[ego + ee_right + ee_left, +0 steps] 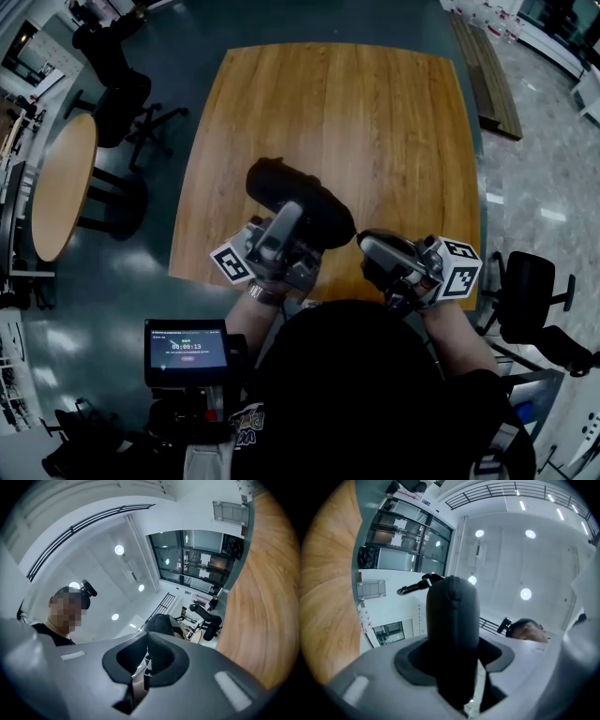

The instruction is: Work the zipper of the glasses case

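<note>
While the glasses case (305, 202) lay near the middle of the wooden table (375, 103), slightly toward its near edge, both grippers were on it. The left gripper (292, 217) came in from the near left, and its jaws were clamped across the dark body of the case. In the left gripper view the case (452, 630) rose straight up between them and filled the gap. The gripper's grey body covered the case's near left part in the head view.

The right gripper (367, 246) met the case at its near right end. In the right gripper view its jaws were drawn almost together on a thin dark tab, the zipper pull (146, 674) as far as could be told, with the rounded end of the case (161, 623) just beyond.

The person's dark-clothed torso (375, 403) hid the near edge of the table. A small lit screen (187, 352) sat at the near left beside the person. A round wooden table (64, 187) stood off to the left on the teal floor, with black chairs (117, 89) behind it at the far left. A black office chair (530, 291) stood to the right, and a long wooden bench (487, 75) lay at the far right.
</note>
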`<state>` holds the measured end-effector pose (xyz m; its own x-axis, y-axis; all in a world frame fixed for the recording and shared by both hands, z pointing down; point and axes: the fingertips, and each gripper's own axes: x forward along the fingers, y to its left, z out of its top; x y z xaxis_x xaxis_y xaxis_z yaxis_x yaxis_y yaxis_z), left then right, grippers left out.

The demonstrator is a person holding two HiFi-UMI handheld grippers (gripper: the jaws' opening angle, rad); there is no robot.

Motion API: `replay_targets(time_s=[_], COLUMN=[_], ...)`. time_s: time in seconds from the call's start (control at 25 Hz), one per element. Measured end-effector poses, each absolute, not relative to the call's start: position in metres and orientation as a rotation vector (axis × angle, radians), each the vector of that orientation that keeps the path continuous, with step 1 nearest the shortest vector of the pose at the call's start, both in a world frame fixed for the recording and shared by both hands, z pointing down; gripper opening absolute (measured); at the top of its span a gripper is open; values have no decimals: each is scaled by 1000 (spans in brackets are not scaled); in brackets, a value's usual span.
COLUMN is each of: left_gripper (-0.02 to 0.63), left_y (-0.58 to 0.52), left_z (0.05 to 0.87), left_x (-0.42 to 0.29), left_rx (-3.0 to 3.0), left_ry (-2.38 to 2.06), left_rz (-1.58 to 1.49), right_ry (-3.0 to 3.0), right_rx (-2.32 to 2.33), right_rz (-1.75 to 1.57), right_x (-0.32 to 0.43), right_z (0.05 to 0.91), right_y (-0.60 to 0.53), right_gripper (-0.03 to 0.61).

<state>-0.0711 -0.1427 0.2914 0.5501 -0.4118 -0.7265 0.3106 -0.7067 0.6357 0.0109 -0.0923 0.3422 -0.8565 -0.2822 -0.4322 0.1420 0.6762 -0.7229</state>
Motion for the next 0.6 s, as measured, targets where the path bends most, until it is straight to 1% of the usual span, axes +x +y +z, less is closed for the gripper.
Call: replay_targets(time_s=[0.08, 0.16, 0.36, 0.4, 0.48, 0.6], left_gripper=[253, 253, 253, 253, 253, 253], left_y=[-148, -155, -164, -164, -163, -164], left_z=[295, 301, 318, 321, 325, 330], left_x=[-69, -70, -71, -69, -66, -64], left_rx=[1942, 1789, 1536, 1526, 1519, 1492], left_ry=[-103, -121, -149, -156, -166, -159], left_rz=[-1205, -1233, -1276, -1260, -1230, -1219], right_ry=[2442, 2545, 2869, 2921, 2989, 3040], right_rx=[-201, -324, -647, -719, -836, -880], right_rz=[-939, -725, -37, 107, 382, 689], right_x=[13, 15, 6, 5, 5, 4], right_z=[335, 323, 306, 306, 310, 314], right_y=[-92, -92, -87, -86, -86, -83], right_gripper=[12, 23, 44, 27, 17, 3])
